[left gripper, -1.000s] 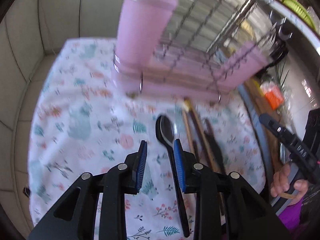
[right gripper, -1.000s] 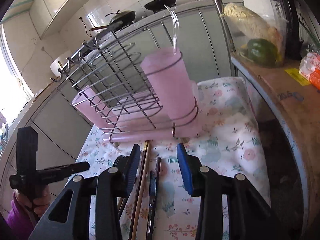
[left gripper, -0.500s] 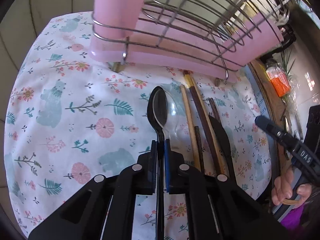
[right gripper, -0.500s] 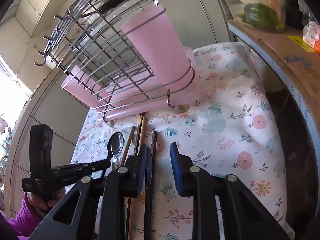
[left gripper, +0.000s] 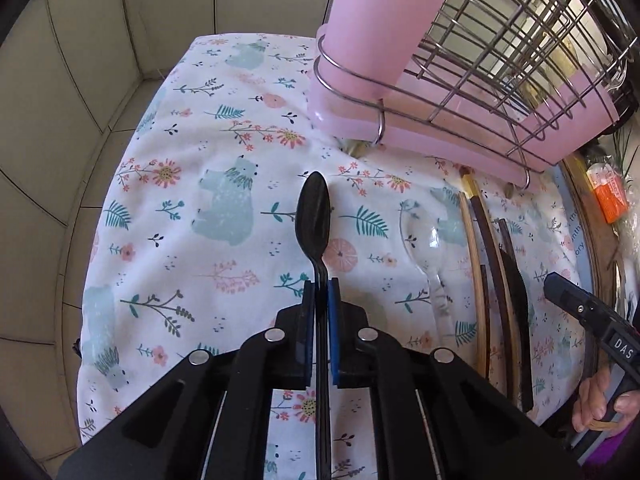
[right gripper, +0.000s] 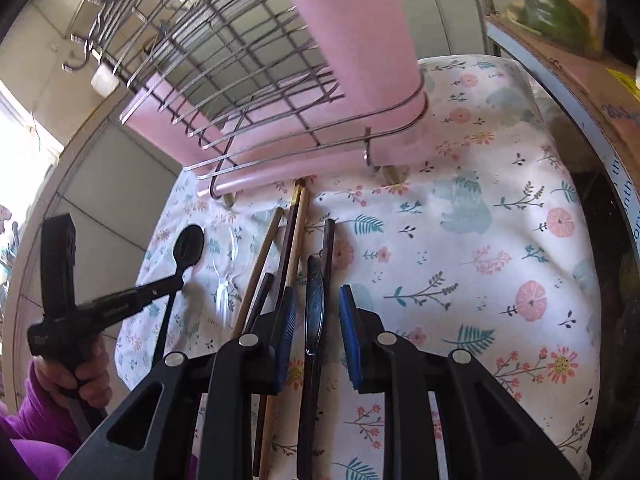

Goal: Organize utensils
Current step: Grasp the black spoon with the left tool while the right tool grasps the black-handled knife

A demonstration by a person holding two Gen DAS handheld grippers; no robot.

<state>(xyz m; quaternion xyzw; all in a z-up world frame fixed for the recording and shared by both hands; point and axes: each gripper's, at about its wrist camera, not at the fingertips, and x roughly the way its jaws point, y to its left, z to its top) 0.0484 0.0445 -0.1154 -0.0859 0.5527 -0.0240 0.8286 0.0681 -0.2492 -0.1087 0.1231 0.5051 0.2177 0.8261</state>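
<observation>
My left gripper (left gripper: 319,292) is shut on the handle of a black spoon (left gripper: 313,216) and holds it above the floral cloth (left gripper: 208,184); the spoon also shows in the right wrist view (right gripper: 190,244). A clear plastic spoon (left gripper: 430,248), several chopsticks (left gripper: 486,248) and a black knife (left gripper: 516,276) lie on the cloth to the right. My right gripper (right gripper: 318,312) is open, its fingers either side of the black knife (right gripper: 314,304), which lies on the cloth. A pink utensil cup (left gripper: 384,16) sits in the wire dish rack (left gripper: 500,52).
The rack's pink drip tray (left gripper: 448,136) stands at the back of the cloth. A wooden counter edge with an orange packet (left gripper: 608,196) is on the right. A tiled wall (left gripper: 80,80) rises at the left. A bag with green pepper (right gripper: 556,12) sits on the counter.
My left gripper closed on the black spoon, lifted it and carried it left, away from the clear spoon. My right gripper lowered over the black knife and stays open.
</observation>
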